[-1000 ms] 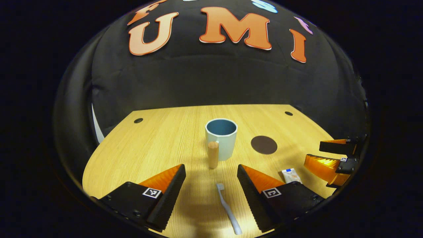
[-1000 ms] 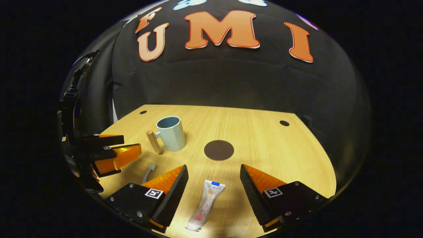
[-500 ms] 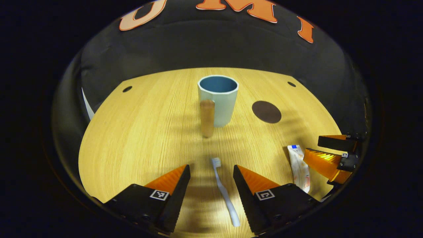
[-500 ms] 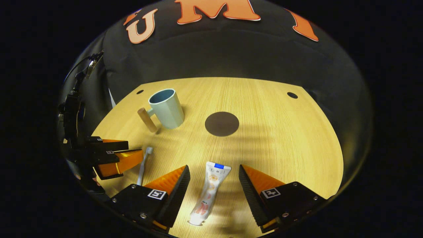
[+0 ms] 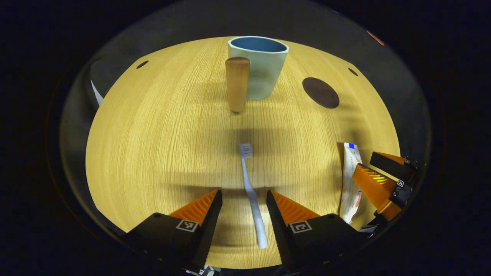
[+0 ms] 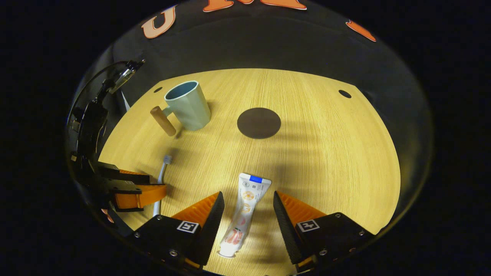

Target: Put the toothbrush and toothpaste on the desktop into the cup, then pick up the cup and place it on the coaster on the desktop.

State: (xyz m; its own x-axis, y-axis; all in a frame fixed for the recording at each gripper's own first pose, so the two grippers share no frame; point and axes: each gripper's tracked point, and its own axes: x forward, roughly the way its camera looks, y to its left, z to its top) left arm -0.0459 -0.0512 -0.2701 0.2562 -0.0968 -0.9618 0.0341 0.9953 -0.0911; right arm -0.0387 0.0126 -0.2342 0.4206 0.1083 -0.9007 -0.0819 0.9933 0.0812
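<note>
A light wooden desk (image 5: 161, 134) with a fine grain is lying under warm light in the left gripper view, a black cloth wall rising behind it. The left gripper (image 5: 244, 197) is hovering low with its jaws standing apart on either side of the pale blue toothbrush (image 5: 251, 193), touching neither side of it (bristles pointing away toward the cup). The pale blue cup with a round wooden handle (image 5: 259, 67) is standing upright at the far edge, the dark round coaster (image 5: 320, 92) lying near it to the right. At the right rim the right gripper (image 5: 378, 168) is sitting over the white toothpaste tube (image 5: 351, 180).

In the right gripper view, the desk (image 6: 326, 153) is spreading ahead. The right gripper (image 6: 245, 197) is holding its jaws apart around the toothpaste tube (image 6: 243, 211), which is lying flat between them, not clamped. The coaster (image 6: 259, 122) is lying beyond, the cup (image 6: 188, 105) farther left. The left gripper (image 6: 155, 184) is sitting beside the toothbrush (image 6: 163, 170).
</note>
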